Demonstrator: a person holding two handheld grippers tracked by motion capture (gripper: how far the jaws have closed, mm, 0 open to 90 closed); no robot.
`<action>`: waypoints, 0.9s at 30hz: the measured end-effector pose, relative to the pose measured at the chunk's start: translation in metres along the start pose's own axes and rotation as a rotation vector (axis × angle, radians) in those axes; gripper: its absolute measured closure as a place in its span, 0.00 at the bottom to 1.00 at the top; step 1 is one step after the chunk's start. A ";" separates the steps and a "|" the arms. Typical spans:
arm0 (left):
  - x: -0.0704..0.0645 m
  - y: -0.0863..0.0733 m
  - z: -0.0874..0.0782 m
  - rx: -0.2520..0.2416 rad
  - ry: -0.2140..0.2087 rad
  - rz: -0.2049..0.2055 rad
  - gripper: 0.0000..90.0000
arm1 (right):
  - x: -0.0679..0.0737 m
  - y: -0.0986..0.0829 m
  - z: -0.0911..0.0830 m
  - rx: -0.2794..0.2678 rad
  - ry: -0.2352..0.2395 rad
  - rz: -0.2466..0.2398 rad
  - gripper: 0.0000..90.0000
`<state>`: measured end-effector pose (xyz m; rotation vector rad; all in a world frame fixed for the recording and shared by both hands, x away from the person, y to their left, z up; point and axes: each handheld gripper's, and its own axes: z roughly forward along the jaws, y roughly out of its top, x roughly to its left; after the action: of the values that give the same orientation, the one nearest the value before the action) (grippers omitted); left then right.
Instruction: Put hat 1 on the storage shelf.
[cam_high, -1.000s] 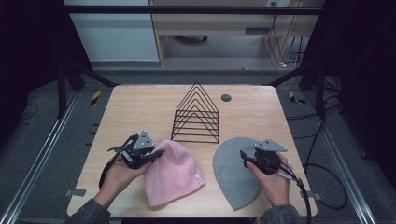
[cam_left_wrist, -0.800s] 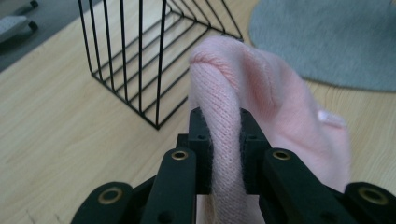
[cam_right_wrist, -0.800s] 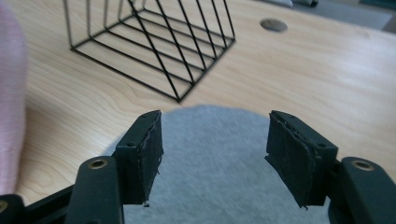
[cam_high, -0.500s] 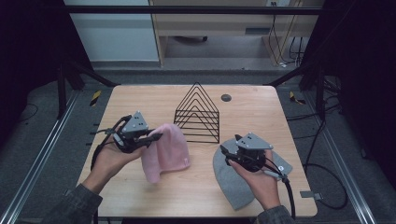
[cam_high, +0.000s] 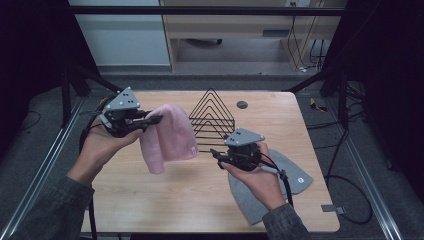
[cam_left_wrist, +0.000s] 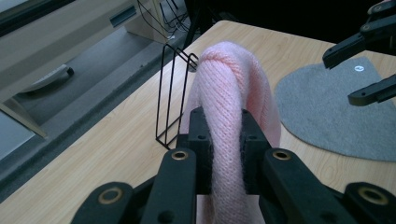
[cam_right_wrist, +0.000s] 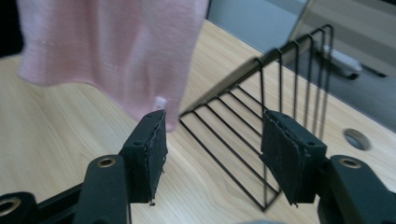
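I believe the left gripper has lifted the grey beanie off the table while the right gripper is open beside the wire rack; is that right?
Not quite: the left gripper holds the pink beanie, as the left gripper view shows. The grey beanie lies on the table. The right gripper is indeed open beside the wire rack.

A: State the cloth items.
B: The pink hat (cam_left_wrist: 231, 88) is ribbed knit, soft and matt. The grey hat (cam_high: 295, 175) is a felt-like cloth, matt, with a fine nap.

A: And the hard surfaces?
B: The table (cam_high: 175, 200) is light wood-grain, smooth with a low sheen. The rack (cam_right_wrist: 285, 102) is thin black wire, smooth.

A: The tools?
B: The left gripper (cam_left_wrist: 223, 140) and right gripper (cam_right_wrist: 212, 144) are matt black plastic with brass-coloured rivets; the pads (cam_right_wrist: 152, 149) look rough.
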<state>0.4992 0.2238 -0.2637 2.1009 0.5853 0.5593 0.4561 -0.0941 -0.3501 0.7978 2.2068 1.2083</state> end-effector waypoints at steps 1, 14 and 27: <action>0.001 0.002 -0.001 0.004 0.003 0.008 0.88 | 0.000 0.002 0.002 0.001 0.009 0.001 0.46; 0.015 0.028 -0.015 -0.030 -0.009 0.053 0.88 | -0.017 0.028 0.023 0.013 0.116 0.039 0.51; 0.014 0.053 -0.023 -0.091 -0.023 0.065 0.88 | -0.021 0.043 0.029 -0.024 0.173 0.040 0.57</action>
<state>0.5079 0.2189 -0.2052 2.0430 0.4715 0.5865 0.5003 -0.0733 -0.3240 0.7557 2.3186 1.3670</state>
